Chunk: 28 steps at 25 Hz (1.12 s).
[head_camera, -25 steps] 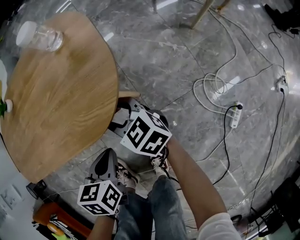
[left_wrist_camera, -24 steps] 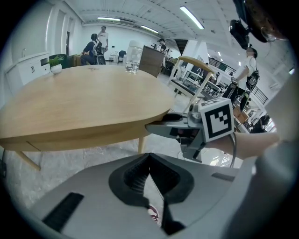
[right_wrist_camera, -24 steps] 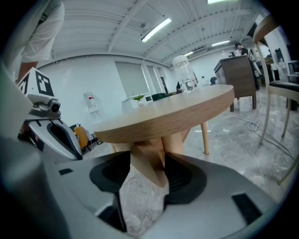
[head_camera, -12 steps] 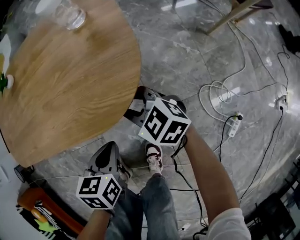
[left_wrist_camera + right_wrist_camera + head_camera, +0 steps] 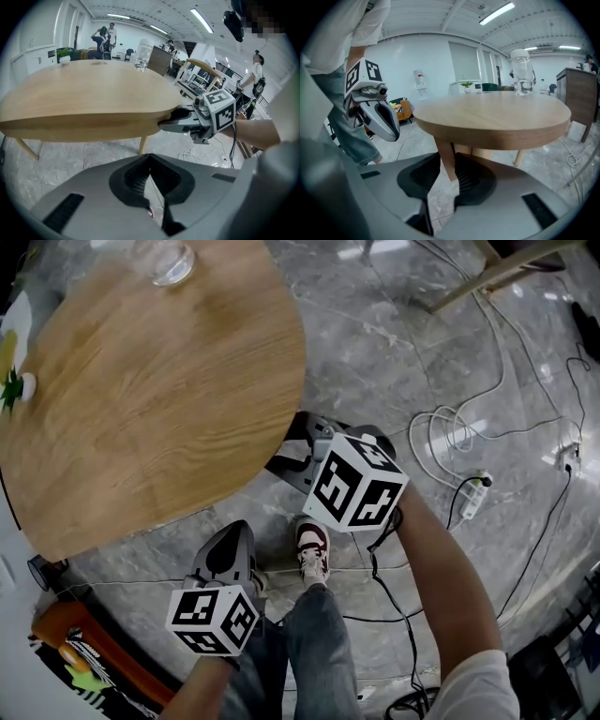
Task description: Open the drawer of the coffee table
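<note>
drawer: in no view; likely under the coffee table [image 5: 159,399], at the worktop's near edge
right tongs [image 5: 449,165]: closing beneath that edge; only a table leg [image 5: 444,154] shows through their gap
left tongs [image 5: 150,159]: together, empty
risk: they miss the pull and clamp the leg; a tug then rocks the glass [image 5: 164,259]

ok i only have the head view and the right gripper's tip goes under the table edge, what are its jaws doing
Observer: The right gripper jaws are closing, with a narrow gap; a table leg shows in that gap, contact unclear.
Operator: and the left one
Observer: The left gripper jaws are together with nothing between them.
Operator: any drawer front under there
Observer: None shows in either gripper view, only the coffee table with its plain wooden rim and legs.
</note>
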Each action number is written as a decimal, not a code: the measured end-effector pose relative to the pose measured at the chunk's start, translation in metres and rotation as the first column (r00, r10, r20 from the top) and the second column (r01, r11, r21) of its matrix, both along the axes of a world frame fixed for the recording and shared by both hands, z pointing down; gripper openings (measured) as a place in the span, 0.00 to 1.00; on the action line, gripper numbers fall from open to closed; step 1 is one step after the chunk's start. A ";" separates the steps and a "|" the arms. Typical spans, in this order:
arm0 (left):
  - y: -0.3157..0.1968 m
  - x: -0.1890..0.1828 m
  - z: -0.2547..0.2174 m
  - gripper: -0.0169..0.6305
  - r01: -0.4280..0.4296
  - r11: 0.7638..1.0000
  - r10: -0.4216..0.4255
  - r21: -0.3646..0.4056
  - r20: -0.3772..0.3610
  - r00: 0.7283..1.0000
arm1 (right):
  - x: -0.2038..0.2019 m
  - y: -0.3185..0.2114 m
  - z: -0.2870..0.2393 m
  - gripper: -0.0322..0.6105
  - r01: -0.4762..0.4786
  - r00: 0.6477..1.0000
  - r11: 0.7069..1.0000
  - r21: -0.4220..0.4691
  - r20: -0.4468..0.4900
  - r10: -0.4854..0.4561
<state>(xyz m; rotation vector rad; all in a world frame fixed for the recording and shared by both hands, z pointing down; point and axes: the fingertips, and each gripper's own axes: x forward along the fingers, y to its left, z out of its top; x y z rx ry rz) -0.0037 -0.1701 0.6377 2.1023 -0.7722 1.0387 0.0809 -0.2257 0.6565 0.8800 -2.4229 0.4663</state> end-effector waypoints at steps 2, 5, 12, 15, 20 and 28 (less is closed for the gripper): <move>0.003 0.000 0.002 0.01 0.000 1.000 0.000 -0.008 0.000 1.000 | -0.004 0.010 0.000 0.20 0.035 0.999 0.999 -0.011 -0.005 -0.035; 0.012 -0.003 0.003 0.01 -0.004 1.000 0.004 -0.028 0.001 1.000 | -0.013 0.032 0.000 0.20 0.072 0.997 0.997 -0.028 0.000 -0.072; 0.046 -0.017 0.004 0.01 -0.012 0.996 0.014 -0.088 0.018 1.000 | -0.029 0.072 0.001 0.20 0.096 0.995 0.994 -0.058 0.004 -0.096; 0.054 -0.025 0.003 0.01 0.011 0.995 -0.008 -0.099 0.028 1.000 | -0.028 0.075 0.002 0.20 0.078 0.997 0.995 -0.060 -0.002 -0.078; 0.067 -0.033 -0.001 0.01 0.041 0.993 -0.038 -0.113 0.025 0.999 | -0.028 0.075 0.003 0.19 0.084 0.996 0.995 -0.055 -0.032 -0.086; 0.084 -0.042 -0.003 0.01 0.076 0.989 -0.076 -0.127 0.005 0.997 | -0.026 0.079 0.001 0.18 0.126 0.987 0.991 -0.045 -0.097 -0.130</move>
